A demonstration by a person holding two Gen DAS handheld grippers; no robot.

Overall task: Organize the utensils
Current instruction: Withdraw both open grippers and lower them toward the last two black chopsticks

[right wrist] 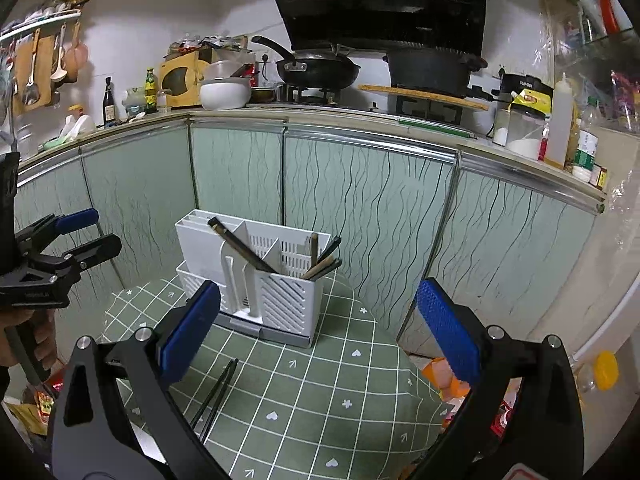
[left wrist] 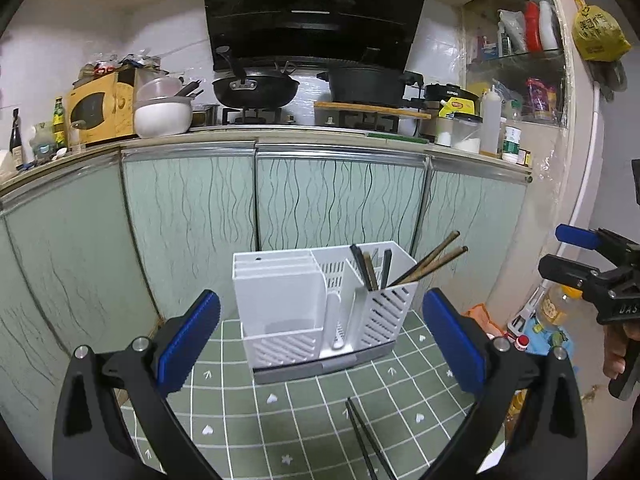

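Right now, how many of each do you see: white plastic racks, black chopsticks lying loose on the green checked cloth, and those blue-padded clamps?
White plastic slotted rack: 1
Loose black chopsticks on the cloth: 2
Blue-padded black grippers: 2, the left gripper and the right gripper, both open
Total: 5

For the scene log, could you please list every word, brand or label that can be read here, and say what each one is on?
"SUPOR": on the black appliance at the right end of the counter.
"DAS": partial letters on the right gripper body, seen from the left wrist view.
Yellow bag hanging on the wall: printed characters, too blurred to read.
Bottle and jar labels: too small to read.
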